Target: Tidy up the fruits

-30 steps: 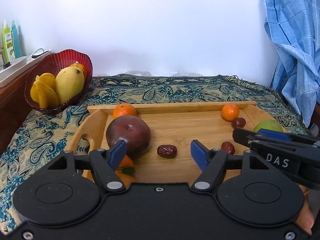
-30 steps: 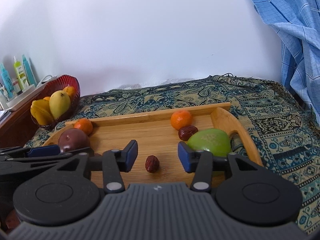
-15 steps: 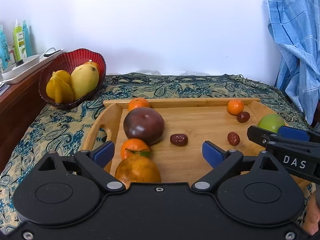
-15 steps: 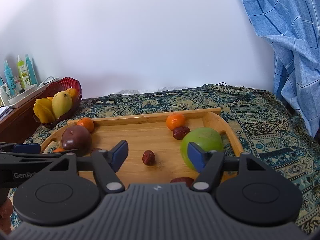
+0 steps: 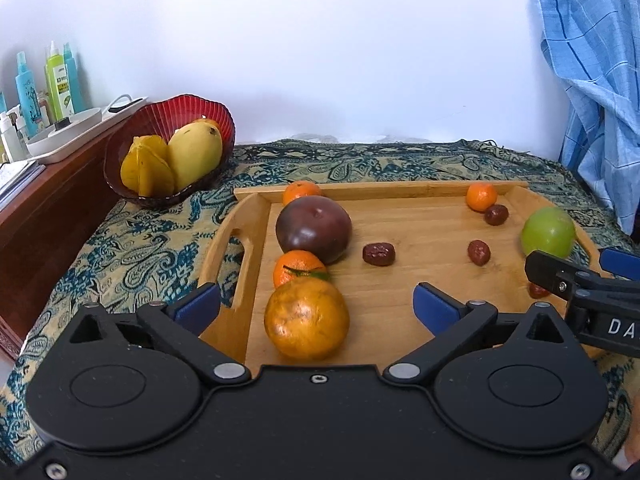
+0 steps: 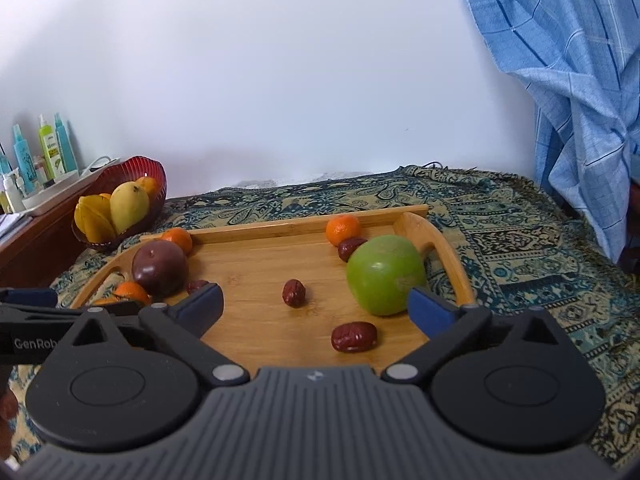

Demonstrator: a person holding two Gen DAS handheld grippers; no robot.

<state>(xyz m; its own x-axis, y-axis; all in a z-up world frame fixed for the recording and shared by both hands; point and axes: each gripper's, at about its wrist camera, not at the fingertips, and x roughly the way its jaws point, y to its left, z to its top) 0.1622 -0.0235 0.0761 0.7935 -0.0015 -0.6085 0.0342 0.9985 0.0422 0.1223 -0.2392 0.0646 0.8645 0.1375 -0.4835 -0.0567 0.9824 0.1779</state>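
Observation:
A wooden tray (image 5: 420, 236) holds a large orange (image 5: 306, 318), a dark purple fruit (image 5: 314, 234), small mandarins (image 5: 298, 266), several red dates (image 5: 379, 254) and a green apple (image 5: 548, 231). My left gripper (image 5: 316, 304) hangs over the tray's near left corner. Its jaws are opening, with the large orange lying between the pads, untouched. My right gripper (image 6: 316, 303) is over the near right part, jaws opening too. Two dates (image 6: 294, 292) lie loose between its fingers. The apple (image 6: 384, 274) sits just beyond its right pad.
A red bowl (image 5: 160, 128) with a mango (image 5: 195, 156) and a star fruit stands at the back left on the patterned cloth (image 5: 120, 248). Bottles and a white tray rest on a wooden ledge (image 5: 52, 200) further left. A blue checked cloth (image 6: 568, 80) hangs at right.
Both grippers have drawn back from the tray and their jaws have spread wider. The large orange and a near date have come into full view.

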